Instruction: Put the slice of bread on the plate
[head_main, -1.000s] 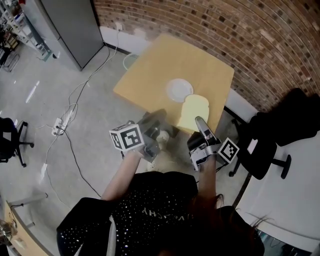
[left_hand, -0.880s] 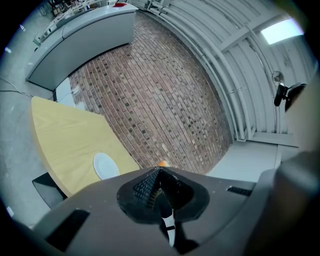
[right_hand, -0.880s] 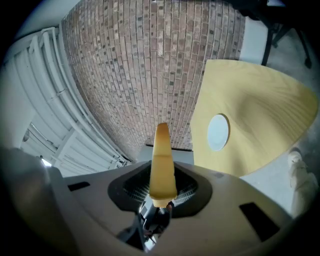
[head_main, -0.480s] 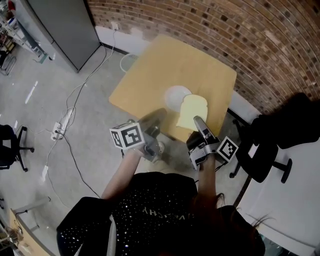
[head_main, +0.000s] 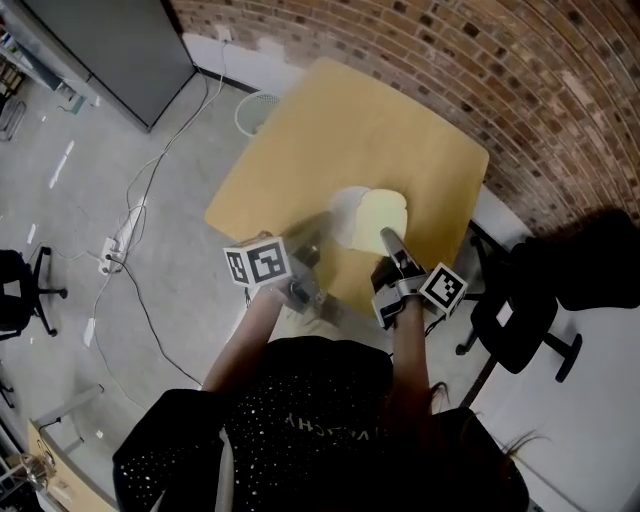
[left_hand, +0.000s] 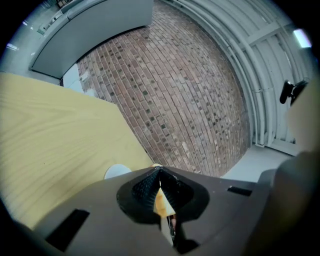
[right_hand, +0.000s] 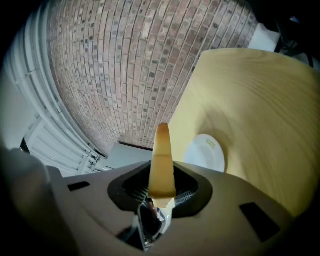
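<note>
A pale slice of bread (head_main: 381, 212) hangs from my right gripper (head_main: 388, 238), which is shut on its near edge. The slice covers the right part of a small white plate (head_main: 345, 214) on the square wooden table (head_main: 300, 150). In the right gripper view the bread (right_hand: 162, 150) stands edge-on between the pads, with the plate (right_hand: 205, 152) just beyond and to the right. My left gripper (head_main: 318, 226) hovers over the table's near edge, left of the plate. In the left gripper view its jaws (left_hand: 160, 172) meet at the tips with nothing held, and the plate (left_hand: 116, 171) peeks out past them.
A brick wall (head_main: 480, 70) runs behind the table. Black office chairs (head_main: 530, 310) stand at the right. On the floor to the left lie cables and a power strip (head_main: 110, 250). A grey cabinet (head_main: 110, 50) is at the top left, and a white round object (head_main: 258, 110) sits by the table's far corner.
Both grippers have moved forward over the table and lower. The bread, earlier beside the plate's right side, now overlaps the plate.
</note>
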